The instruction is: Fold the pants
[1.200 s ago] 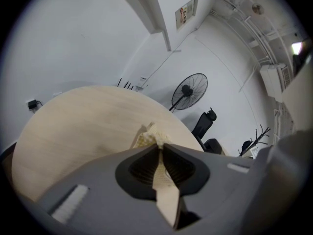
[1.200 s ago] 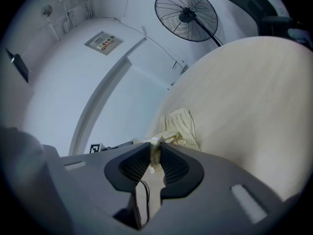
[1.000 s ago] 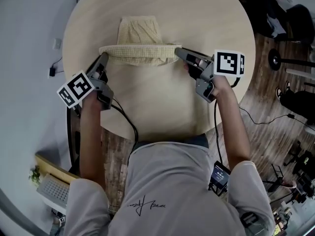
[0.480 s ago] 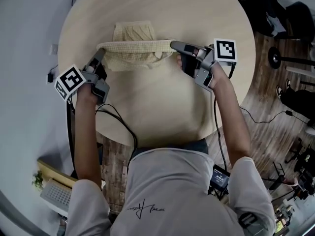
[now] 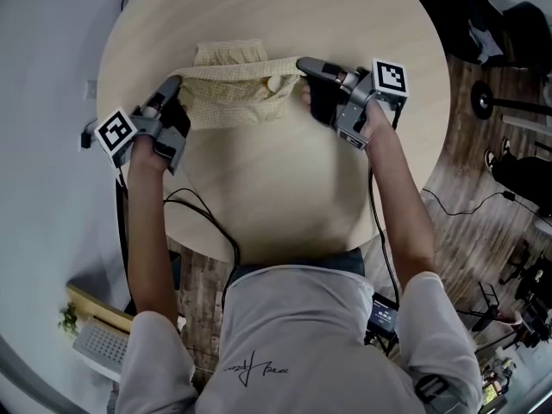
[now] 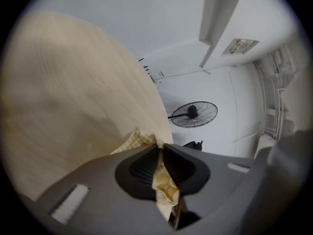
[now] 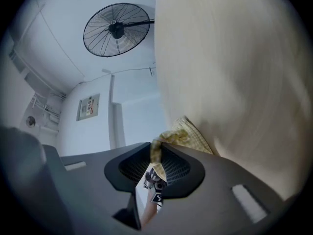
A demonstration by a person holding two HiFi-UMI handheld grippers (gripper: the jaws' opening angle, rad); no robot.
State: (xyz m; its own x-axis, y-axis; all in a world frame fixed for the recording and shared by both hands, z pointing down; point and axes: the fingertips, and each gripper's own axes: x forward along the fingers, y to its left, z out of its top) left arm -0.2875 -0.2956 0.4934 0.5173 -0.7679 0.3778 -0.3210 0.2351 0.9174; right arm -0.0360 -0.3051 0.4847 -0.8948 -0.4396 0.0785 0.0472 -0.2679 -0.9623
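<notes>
The pale yellow checked fabric pants [image 5: 235,93] lie on the far half of the round light wooden tabletop [image 5: 276,197], already doubled over. The folded edge runs left to right across the head view, and that is the bundle's long axis. A narrower part of the pants shows beyond this edge.

The left gripper [image 5: 175,84] is closed on the left end of the edge. In its own view, yellow cloth [image 6: 164,185] is pinched between the ribbed pads [image 6: 142,168]. The right gripper [image 5: 302,64] is clamped on the right end, with cloth [image 7: 188,133] bunched at its jaws.

Script is printed on the person's grey shirt [image 5: 259,365], too small to read.
</notes>
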